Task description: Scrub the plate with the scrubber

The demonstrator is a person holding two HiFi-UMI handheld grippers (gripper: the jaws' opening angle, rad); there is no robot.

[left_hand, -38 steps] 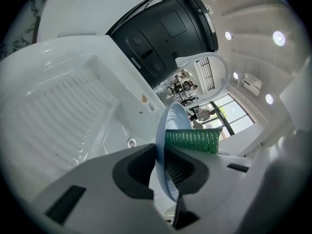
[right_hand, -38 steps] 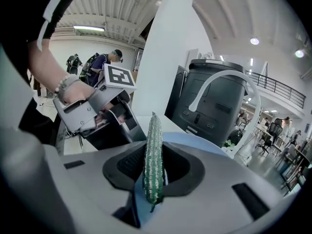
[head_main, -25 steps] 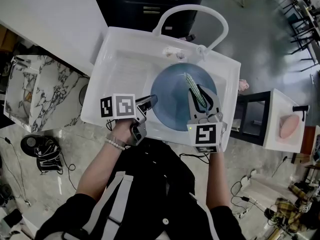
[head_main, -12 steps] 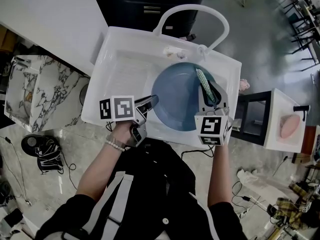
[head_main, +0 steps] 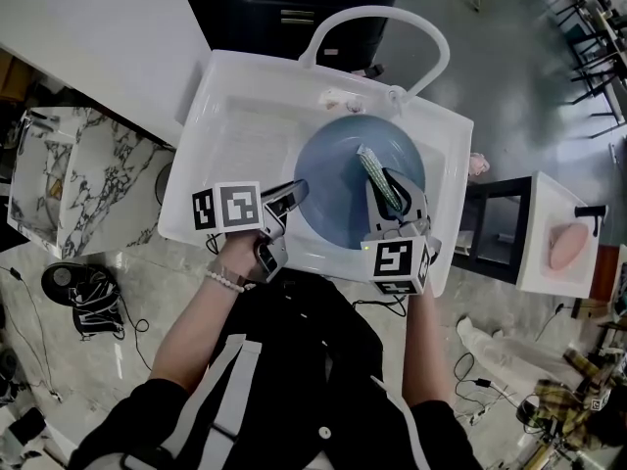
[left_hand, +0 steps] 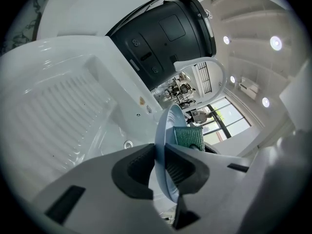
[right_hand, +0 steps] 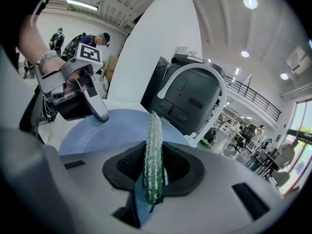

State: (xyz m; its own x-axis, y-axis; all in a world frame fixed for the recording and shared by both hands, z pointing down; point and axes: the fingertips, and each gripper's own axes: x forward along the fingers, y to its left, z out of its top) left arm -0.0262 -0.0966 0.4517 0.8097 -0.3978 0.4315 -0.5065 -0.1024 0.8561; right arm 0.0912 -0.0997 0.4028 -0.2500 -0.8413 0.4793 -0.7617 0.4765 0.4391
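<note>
One plate (head_main: 338,189), round, pale blue and glossy, with a shallow raised rim, sits in the right-hand part of a single white sink (head_main: 196,179). In the left gripper view the plate (left_hand: 163,126) shows nearly edge-on, as a thin curved band.

One scrubber (head_main: 376,177), a thin flat green pad with a glittering woven surface, lies over the right half of the plate's face. In the right gripper view the scrubber (right_hand: 154,155) shows edge-on as a narrow upright strip. Whether it presses on the plate cannot be told.

There are two tools. The left tool (head_main: 294,196) has its jaws pinching the plate's left rim, one dark pad on each face (left_hand: 158,167). The right tool (head_main: 395,192) has its jaws closed on the near end of the scrubber (right_hand: 155,167), and the pad's far end reaches out over the blue surface.

One white arched faucet (head_main: 377,18) rises behind the sink. One ribbed draining area (left_hand: 58,116) forms the sink's left part.
</note>
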